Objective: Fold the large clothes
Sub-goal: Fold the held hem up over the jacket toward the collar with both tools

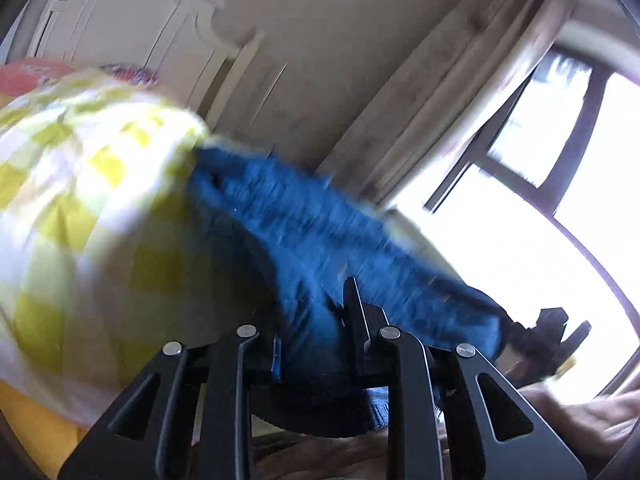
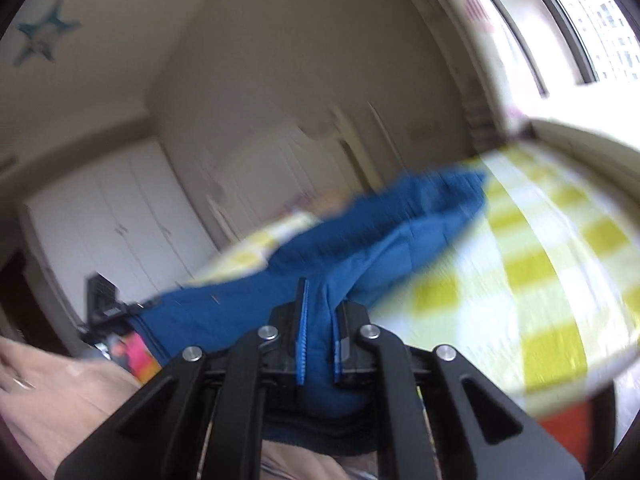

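Your left tongs (image 1: 320,336) are closed on a bunched edge of the blue garment (image 1: 304,232), and your right tongs (image 2: 320,332) pinch another part of the same cloth, the fabric filling the narrow gap between the blue-lined pads. The garment hangs in the air between the two grips, its far end trailing down toward the yellow-and-white checked bed cover (image 2: 540,264) near the bed's far edge. You appear to hold it by two points so that its weight pulls it flat, which a fold of a large piece calls for. In the right wrist view the left tongs show as a dark shape at the cloth's left end.

Both views are heavily smeared by motion. You cannot tell which kind of garment this is, nor whether you grip a hem, a waistband or a shoulder. The cloth's lower portion is cut off behind the tongs' frames. Whether the trailing end touches the bed cover is unclear.
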Action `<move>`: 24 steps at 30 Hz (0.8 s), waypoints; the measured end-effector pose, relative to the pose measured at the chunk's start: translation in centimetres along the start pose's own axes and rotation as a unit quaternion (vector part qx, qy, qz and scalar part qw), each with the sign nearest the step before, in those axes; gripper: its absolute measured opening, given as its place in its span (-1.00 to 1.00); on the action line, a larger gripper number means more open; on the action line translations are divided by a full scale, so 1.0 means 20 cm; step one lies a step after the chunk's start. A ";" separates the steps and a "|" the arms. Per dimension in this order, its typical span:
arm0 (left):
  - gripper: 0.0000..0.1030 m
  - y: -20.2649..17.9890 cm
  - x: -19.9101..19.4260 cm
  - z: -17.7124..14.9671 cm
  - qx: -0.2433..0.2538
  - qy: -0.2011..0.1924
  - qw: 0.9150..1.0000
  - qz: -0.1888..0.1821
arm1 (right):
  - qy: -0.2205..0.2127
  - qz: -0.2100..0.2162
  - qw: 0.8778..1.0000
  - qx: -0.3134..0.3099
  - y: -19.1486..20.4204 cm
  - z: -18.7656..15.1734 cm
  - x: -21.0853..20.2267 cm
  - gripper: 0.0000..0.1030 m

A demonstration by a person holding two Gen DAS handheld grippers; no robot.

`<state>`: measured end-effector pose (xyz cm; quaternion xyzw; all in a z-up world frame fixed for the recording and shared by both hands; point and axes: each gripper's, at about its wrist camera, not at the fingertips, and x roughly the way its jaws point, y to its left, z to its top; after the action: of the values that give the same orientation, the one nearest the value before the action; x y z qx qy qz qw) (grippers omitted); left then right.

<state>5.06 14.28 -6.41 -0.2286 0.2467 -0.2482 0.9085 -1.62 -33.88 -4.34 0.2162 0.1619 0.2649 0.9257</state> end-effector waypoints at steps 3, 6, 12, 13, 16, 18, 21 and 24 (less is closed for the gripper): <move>-0.60 -0.09 -0.19 0.11 -0.007 -0.050 0.998 -0.044 | -0.040 0.026 0.999 -0.017 0.13 0.12 -0.09 -0.85; -0.59 -0.15 -0.34 0.20 -0.003 -0.090 0.994 -0.069 | -0.083 0.043 0.995 -0.041 0.24 0.23 -0.23 -0.85; -0.56 -0.07 -0.25 0.44 -0.062 -0.069 0.991 -0.100 | -0.102 -0.002 0.995 -0.022 0.18 0.45 -0.14 -0.82; -0.56 -0.06 -0.17 0.49 -0.065 -0.059 0.991 -0.097 | -0.087 -0.012 0.996 0.001 0.11 0.50 -0.03 -0.82; -0.53 0.07 0.23 0.72 -0.082 -0.005 0.995 -0.059 | -0.041 -0.045 0.996 0.068 -0.16 0.60 0.31 -0.67; -0.50 0.23 0.47 0.82 -0.130 0.030 0.990 -0.038 | 0.002 -0.056 0.989 0.134 -0.41 0.64 0.56 -0.42; -0.48 0.48 0.67 0.87 -0.188 0.054 0.981 0.000 | -0.009 -0.052 0.976 0.209 -0.68 0.60 0.67 0.64; -0.48 0.70 0.66 0.86 -0.236 0.037 0.971 0.025 | -0.035 -0.062 0.967 0.243 -0.84 0.51 0.60 0.66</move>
<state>29.30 22.68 -5.06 -0.4210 0.3375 -0.1685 0.8249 19.39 -43.14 -6.03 0.4333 0.2016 0.1519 0.8652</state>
